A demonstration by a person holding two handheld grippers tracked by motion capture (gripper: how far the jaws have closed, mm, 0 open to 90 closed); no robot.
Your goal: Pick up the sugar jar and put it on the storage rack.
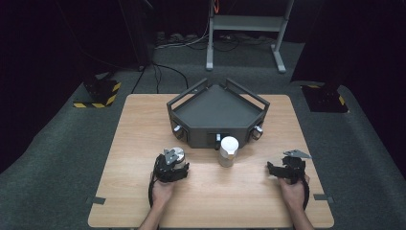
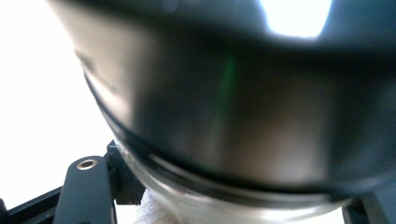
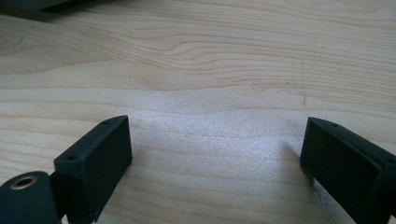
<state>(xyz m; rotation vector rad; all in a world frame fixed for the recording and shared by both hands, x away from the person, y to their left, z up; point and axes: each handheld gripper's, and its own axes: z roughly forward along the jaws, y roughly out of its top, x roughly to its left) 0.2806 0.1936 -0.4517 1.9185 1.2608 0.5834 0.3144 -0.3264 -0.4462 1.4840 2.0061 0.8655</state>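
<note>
left gripper (image 1: 173, 162): clamped on a metal can (image 1: 177, 154) on the table (image 1: 143, 124), front left of the grey tray (image 1: 191, 115). In the left gripper view the can (image 2: 233, 116) sits right up against the lens, shiny and blurry, so where exactly the pads land on it can't be made out.

right gripper (image 1: 286, 168): jaws wide apart with nothing between them, just bare wood in the right gripper view. It sits well off to the right, doing nothing.

jar (image 1: 228, 151): white-capped, upright, just in front of the tray's front wall and between the two grippers. Apart from the can, but not by a lot.

slip risk: the can looks smooth and round, so a grip that's off-centre could probably let it twist or squirt out once it's lifted.

knock risk: swinging the can to the right or toward the tray could clip the jar, and it's tall and narrow, so it'd likely tip.

tray risk: the tray has raised handles on its rim. Coming in low could catch the can on one.

no backup: the right gripper is too far away to steady anything if the can starts to go.
</note>
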